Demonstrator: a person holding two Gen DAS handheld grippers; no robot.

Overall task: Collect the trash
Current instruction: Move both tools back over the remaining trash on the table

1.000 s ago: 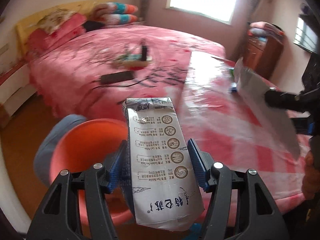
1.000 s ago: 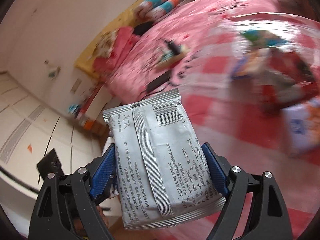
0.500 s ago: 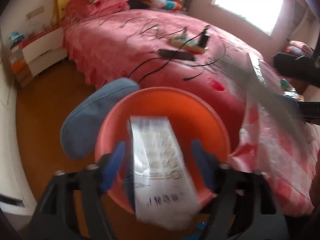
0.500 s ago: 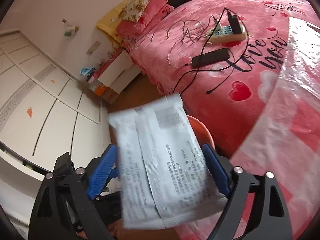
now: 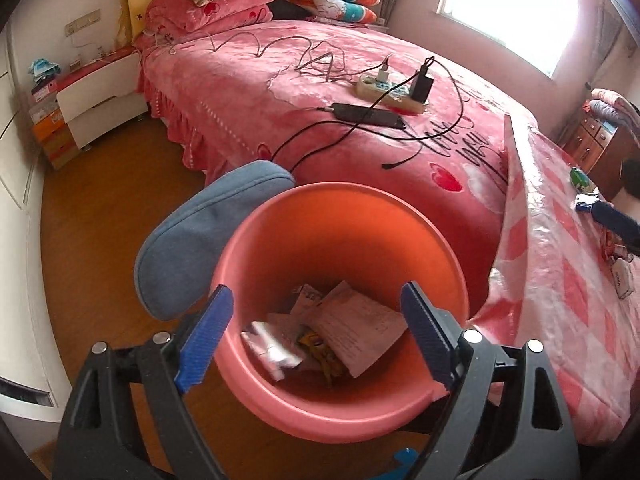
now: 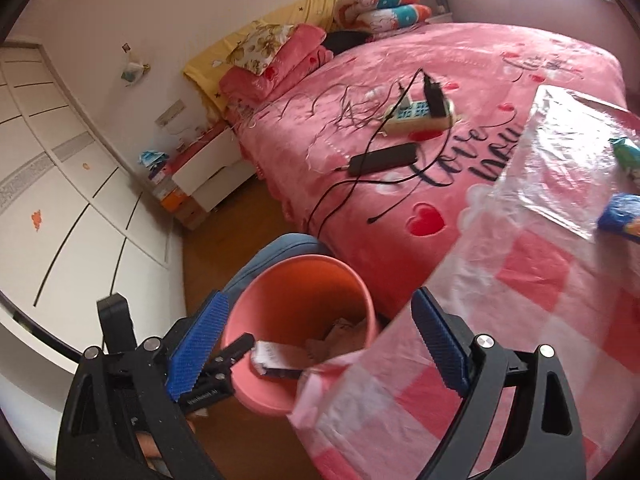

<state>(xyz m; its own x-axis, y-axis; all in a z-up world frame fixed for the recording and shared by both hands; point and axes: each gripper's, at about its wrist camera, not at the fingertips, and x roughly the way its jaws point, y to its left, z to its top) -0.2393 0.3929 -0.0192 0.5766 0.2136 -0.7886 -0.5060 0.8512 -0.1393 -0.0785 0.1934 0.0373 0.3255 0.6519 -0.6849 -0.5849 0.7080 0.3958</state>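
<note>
Lying in the orange bin (image 5: 416,240) — crumpled wrappers (image 5: 352,328); nothing else.

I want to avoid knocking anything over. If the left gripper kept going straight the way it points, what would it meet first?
Most likely the trash lying inside the pink bin: the left gripper, jaws opening and empty, points down into its mouth. Depth is hard to judge.

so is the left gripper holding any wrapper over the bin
No, the left gripper has nothing between its opening jaws, and wrappers lie inside the orange bin.
</note>
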